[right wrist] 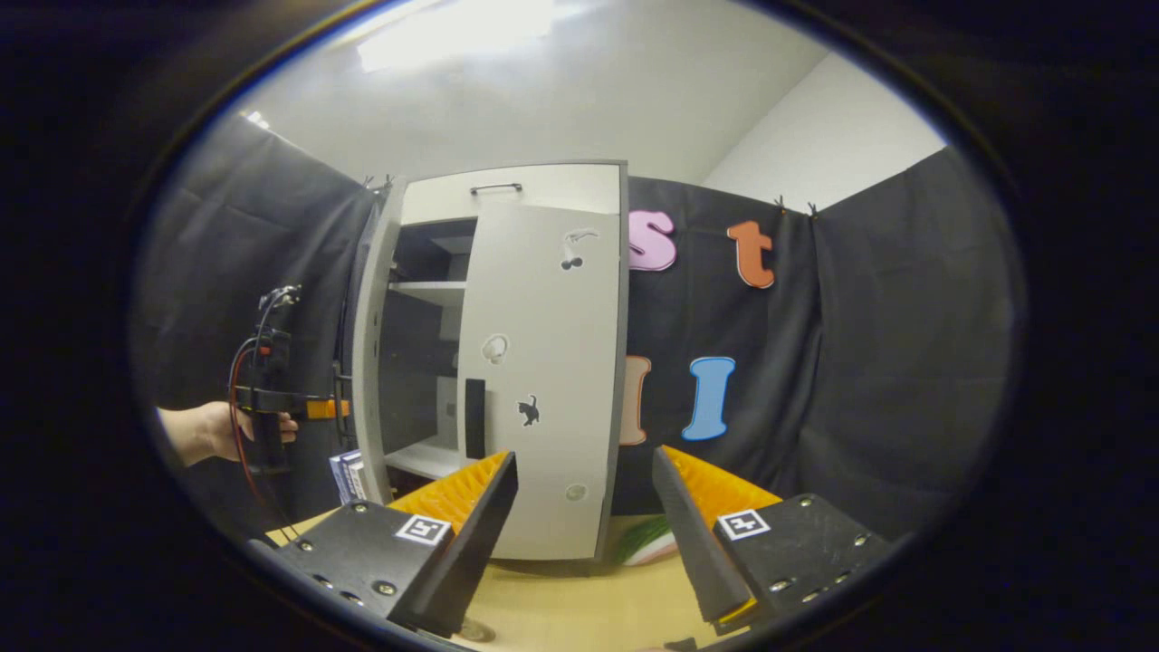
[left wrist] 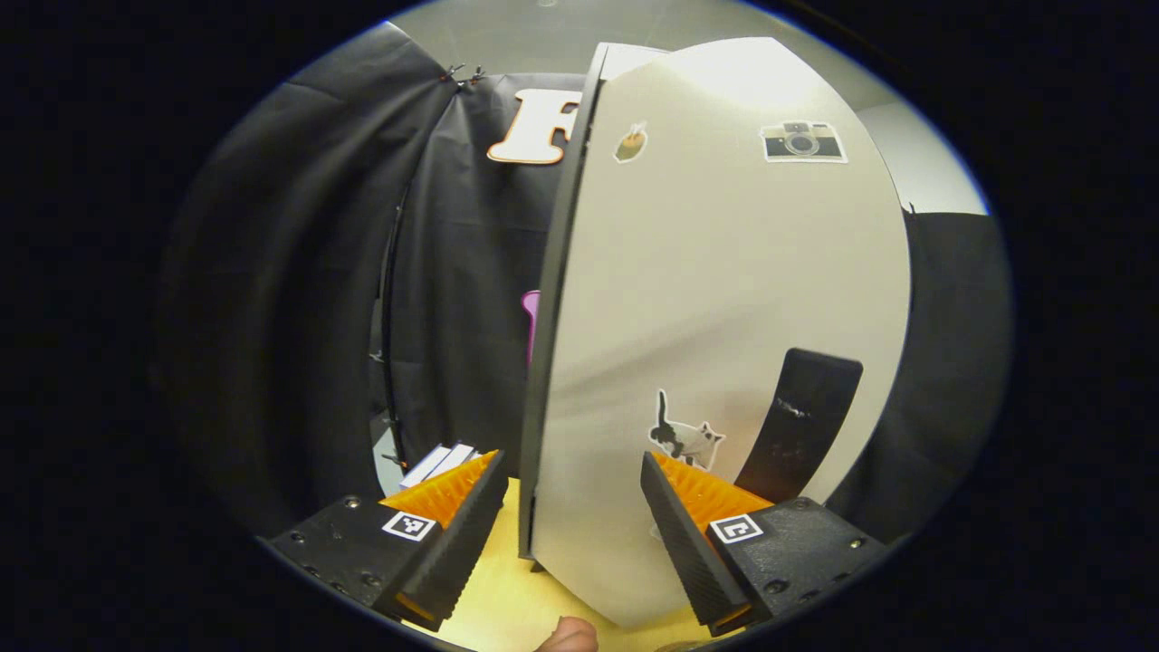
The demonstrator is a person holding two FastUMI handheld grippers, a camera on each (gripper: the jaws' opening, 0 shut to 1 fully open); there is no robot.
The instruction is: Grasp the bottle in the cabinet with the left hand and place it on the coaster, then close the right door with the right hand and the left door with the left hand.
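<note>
**Left door between the jaws**

Left gripper view: the left gripper is gaping open, the left door edge standing between its fingers, touching neither.

Right gripper view: the right gripper is hanging open, well short of the cabinet; right door shut.

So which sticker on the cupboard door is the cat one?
Find the white cabinet against the black cloth and look at its closed right door. About halfway down, just right of the dark vertical handle, sits the cat sticker. It is the one small black shape; the other stickers are pale.
</note>
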